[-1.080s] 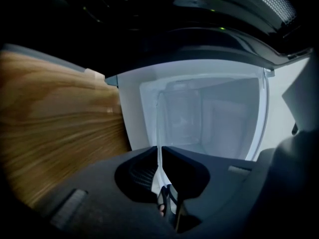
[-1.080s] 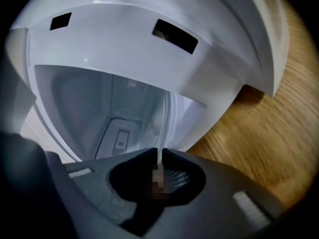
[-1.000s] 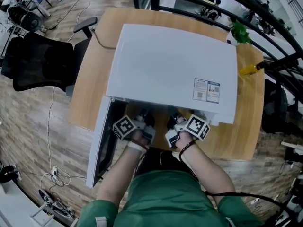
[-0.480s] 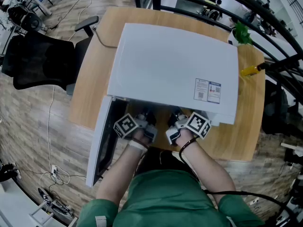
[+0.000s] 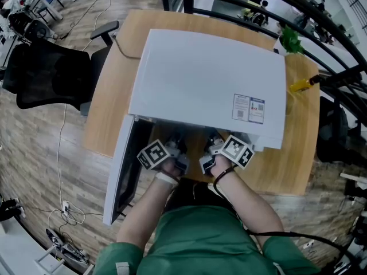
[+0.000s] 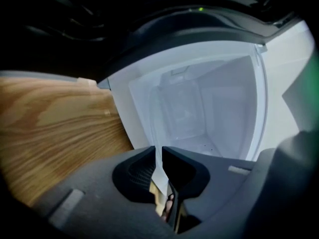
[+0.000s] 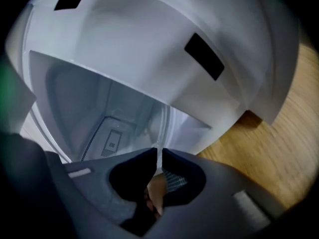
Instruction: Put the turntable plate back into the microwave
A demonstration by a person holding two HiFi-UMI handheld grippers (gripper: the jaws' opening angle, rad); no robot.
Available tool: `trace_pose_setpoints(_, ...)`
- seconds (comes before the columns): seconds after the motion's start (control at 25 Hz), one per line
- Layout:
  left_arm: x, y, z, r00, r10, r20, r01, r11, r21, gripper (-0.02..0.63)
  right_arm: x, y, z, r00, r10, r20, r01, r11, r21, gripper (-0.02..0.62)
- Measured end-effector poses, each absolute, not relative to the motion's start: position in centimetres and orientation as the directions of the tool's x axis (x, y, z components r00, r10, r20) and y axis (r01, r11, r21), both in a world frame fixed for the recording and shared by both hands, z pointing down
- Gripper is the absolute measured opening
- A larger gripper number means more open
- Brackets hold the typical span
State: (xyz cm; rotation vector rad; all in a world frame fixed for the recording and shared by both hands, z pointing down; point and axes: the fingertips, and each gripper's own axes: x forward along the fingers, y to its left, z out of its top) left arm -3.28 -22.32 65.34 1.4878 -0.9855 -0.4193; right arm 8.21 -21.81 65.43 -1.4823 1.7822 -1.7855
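The white microwave (image 5: 200, 79) stands on the wooden table (image 5: 106, 102) with its door (image 5: 123, 171) swung open to the left. Both grippers are at the mouth of the cavity (image 6: 209, 108), under the front edge. The clear glass turntable plate (image 6: 158, 171) is seen edge-on as a thin pale strip. My left gripper (image 6: 160, 151) is shut on its rim. My right gripper (image 7: 158, 152) also has the plate's rim (image 7: 158, 162) between its pads, and its jaws are opening slightly. In the head view the left gripper (image 5: 174, 148) and right gripper (image 5: 213, 148) sit side by side; the plate is hidden there.
A black office chair (image 5: 51, 73) stands left of the table. A yellow-handled tool (image 5: 301, 85) and a green plant (image 5: 291, 39) lie at the table's right end beside black railings (image 5: 338, 73). Cables trail on the floor (image 5: 63, 153).
Both grippers have rolled a little in place at the cavity mouth. Nothing else has moved.
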Motion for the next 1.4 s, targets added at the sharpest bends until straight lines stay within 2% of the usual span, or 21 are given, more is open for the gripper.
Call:
trace_pose_setpoints(0.24, -4.5, -22.5, 65.3, 0.525, -0.788, 0.32, -0.378, 0.121, 0.918, 0.035, 8.4, -22.2, 65.4, -0.44, -0.749, 0.495, -0.495, -0.258, -0.83, 0.031)
trace_pose_setpoints(1.24, -4.2, -23.2, 65.2, 0.535, -0.792, 0.294, -0.345, 0.113, 0.932, 0.031, 7.7, -21.9, 65.3, -0.466, -0.748, 0.472, -0.502, -0.215, -0.838, 0.036)
trace_pose_setpoints(1.4, -4.1, -22.4, 64.9, 0.541, -0.789, 0.291, -0.346, 0.106, 0.932, 0.032, 7.5, -21.4, 64.9, -0.481, -0.747, 0.458, -0.499, -0.196, -0.844, 0.088)
